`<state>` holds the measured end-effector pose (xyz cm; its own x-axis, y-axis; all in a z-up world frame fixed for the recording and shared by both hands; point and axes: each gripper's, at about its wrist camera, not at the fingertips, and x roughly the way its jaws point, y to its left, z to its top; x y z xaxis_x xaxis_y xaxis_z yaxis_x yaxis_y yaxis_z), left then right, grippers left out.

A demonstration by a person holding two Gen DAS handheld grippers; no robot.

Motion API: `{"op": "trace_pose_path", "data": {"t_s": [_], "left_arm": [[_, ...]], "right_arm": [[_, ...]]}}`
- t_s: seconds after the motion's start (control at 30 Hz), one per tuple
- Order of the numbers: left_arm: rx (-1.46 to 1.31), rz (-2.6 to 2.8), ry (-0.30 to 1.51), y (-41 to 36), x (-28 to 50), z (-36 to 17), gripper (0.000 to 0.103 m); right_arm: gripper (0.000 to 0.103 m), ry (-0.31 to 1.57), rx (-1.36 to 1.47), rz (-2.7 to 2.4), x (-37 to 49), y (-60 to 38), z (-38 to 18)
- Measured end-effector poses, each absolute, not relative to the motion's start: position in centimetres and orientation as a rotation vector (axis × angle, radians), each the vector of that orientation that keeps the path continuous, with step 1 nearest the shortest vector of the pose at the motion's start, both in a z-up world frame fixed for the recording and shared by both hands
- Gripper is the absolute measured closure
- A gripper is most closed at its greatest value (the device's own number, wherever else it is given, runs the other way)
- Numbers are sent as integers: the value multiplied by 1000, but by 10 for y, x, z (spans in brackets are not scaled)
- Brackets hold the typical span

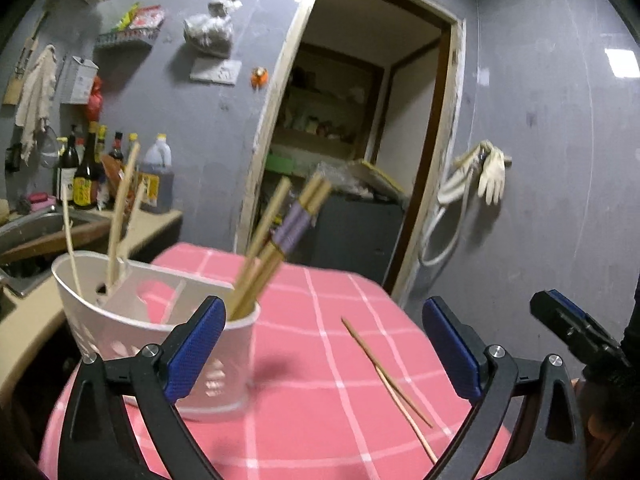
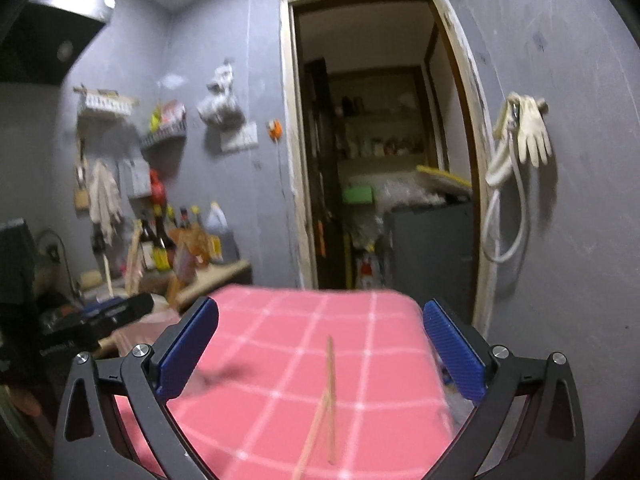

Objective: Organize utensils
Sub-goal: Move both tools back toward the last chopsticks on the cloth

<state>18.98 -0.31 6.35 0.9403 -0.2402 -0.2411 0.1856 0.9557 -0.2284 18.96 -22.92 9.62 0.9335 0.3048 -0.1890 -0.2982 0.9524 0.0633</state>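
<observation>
Left wrist view: white holder (image 1: 160,320) already keeps several chopsticks; one loose pair (image 1: 390,380) lies right of it on the pink cloth (image 1: 320,420), waiting. Left gripper (image 1: 320,354) and right gripper (image 2: 320,354) are both wide, empty.

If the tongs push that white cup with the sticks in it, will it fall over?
Maybe. The white holder looks like thin plastic with holes, so it is probably light. The chopsticks in it stand tall and lean to one side, so a high push might tip it. The pink tablecloth may grip its base, making it tip rather than slide.
</observation>
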Motion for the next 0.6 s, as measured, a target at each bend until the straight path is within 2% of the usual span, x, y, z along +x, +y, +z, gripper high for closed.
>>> {"op": "trace_pose_path", "data": {"t_s": [0.47, 0.6], "left_arm": [[-160, -168, 553, -31, 230, 1, 7], [-166, -157, 617, -30, 239, -9, 7]], "right_arm": [[0, 651, -60, 288, 254, -240, 21], [16, 749, -101, 310, 270, -234, 2]]}}
